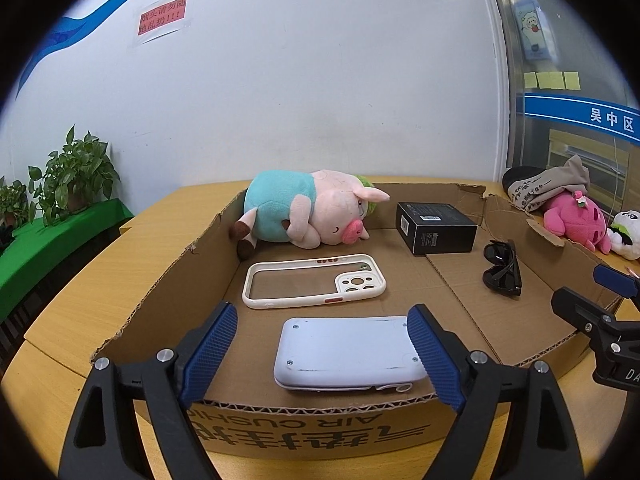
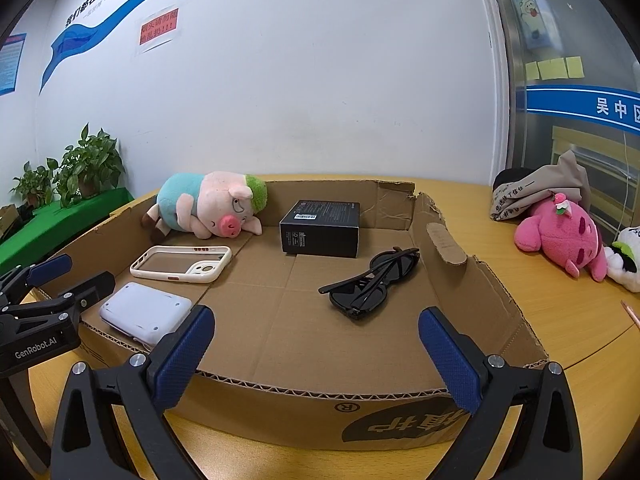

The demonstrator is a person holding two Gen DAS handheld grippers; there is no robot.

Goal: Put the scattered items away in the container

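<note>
Only right-wrist view shows sunglasses' (image 2: 370,286) crossed temples.

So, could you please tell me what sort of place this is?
Probably an office or public service room: a wall notice in Chinese, sticky notes on a glass partition, and potted plants beside a wooden table.

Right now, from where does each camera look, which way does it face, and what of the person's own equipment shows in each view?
Left wrist: sits over the near left edge of the cardboard box, facing the wall; shows the open left hand-held gripper above the white device, and the right one at the edge.
Right wrist: near right edge, same direction; shows the open right hand-held gripper, the left one at far left.
Both show the pig plush, black box and sunglasses.
</note>
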